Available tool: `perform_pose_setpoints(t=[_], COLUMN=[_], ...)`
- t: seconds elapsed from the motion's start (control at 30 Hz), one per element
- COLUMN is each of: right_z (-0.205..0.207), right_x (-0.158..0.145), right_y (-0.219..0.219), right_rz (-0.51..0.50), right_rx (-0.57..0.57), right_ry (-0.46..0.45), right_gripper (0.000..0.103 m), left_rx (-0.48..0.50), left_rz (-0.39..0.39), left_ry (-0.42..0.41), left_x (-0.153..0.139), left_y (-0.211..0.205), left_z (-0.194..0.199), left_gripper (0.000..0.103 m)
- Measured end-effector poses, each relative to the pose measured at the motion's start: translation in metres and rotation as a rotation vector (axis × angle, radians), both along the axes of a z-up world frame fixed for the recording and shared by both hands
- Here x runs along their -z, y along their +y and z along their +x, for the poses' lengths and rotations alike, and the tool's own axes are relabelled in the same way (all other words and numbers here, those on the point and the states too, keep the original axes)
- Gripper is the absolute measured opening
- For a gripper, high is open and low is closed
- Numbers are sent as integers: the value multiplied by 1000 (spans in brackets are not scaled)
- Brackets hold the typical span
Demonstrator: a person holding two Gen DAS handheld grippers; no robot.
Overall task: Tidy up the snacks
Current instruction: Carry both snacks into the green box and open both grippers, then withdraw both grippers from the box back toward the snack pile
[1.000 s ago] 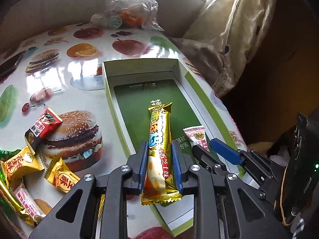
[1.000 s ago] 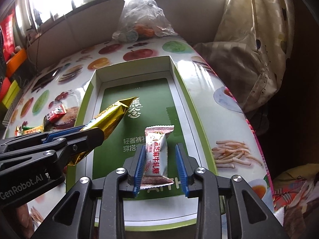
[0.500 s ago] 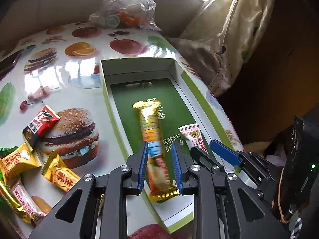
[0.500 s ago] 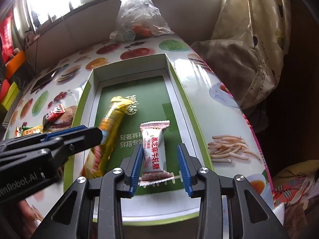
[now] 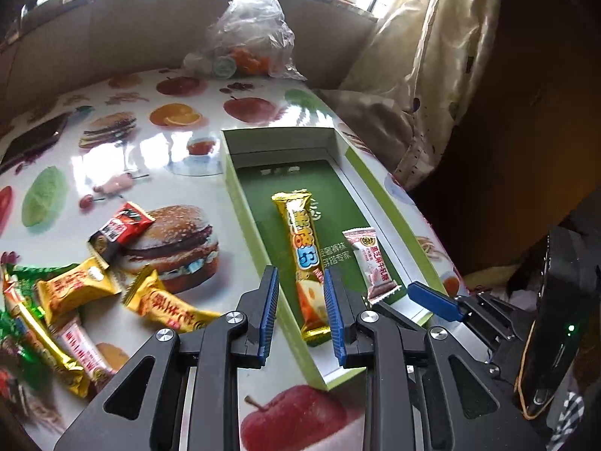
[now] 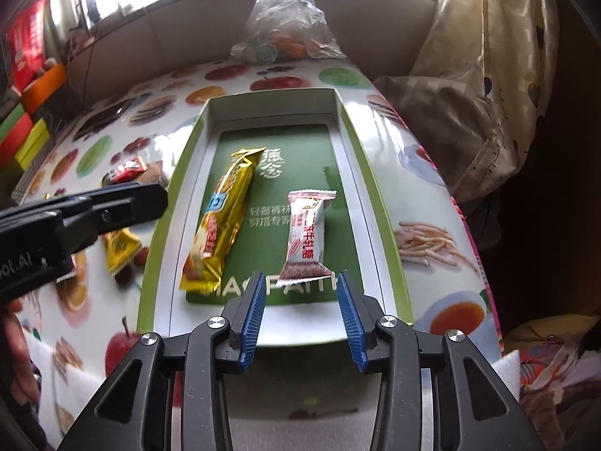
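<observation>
My left claw [image 5: 300,312] and right claw [image 6: 302,315] have both let go, jaws apart — the gold bar [image 5: 302,259] and white candy [image 6: 306,236] now lie in the box [image 6: 349,139]; 2 snacks sorted, more wait on the table [image 5: 157,158].

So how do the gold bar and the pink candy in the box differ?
The gold bar is long and slim; the pink candy is short and wider. The bar lies on the box's left side, slightly slanted; the candy lies on its right side, nearly straight. Both lie flat in the box, free of the open grippers.
</observation>
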State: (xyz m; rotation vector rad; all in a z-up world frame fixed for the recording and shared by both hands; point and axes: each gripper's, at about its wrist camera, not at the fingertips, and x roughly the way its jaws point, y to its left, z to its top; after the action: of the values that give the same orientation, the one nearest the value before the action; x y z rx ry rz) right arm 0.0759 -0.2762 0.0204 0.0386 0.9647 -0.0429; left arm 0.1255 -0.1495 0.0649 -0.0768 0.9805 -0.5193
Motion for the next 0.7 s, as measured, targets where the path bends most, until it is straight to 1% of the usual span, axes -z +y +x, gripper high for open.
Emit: perform_pose_setpoints(t=[0.3,0.53,0.7], right_z=[-20,-29,-35], right_x=[-4,-5,-4], right_y=[6,7,7], right_rz=[-18,-42,-37], right_rx=[-38,-88,-100], right_ry=[24,60,73], right_gripper=[39,39,39], left_rx=[-12,-14,-21], left_rz=[39,36,41], left_ry=[-16,-21,-26], left_x=[-1,-2,-3], left_y=[11,16,18], left_z=[-16,-23,-25], left_gripper=[26,26,26])
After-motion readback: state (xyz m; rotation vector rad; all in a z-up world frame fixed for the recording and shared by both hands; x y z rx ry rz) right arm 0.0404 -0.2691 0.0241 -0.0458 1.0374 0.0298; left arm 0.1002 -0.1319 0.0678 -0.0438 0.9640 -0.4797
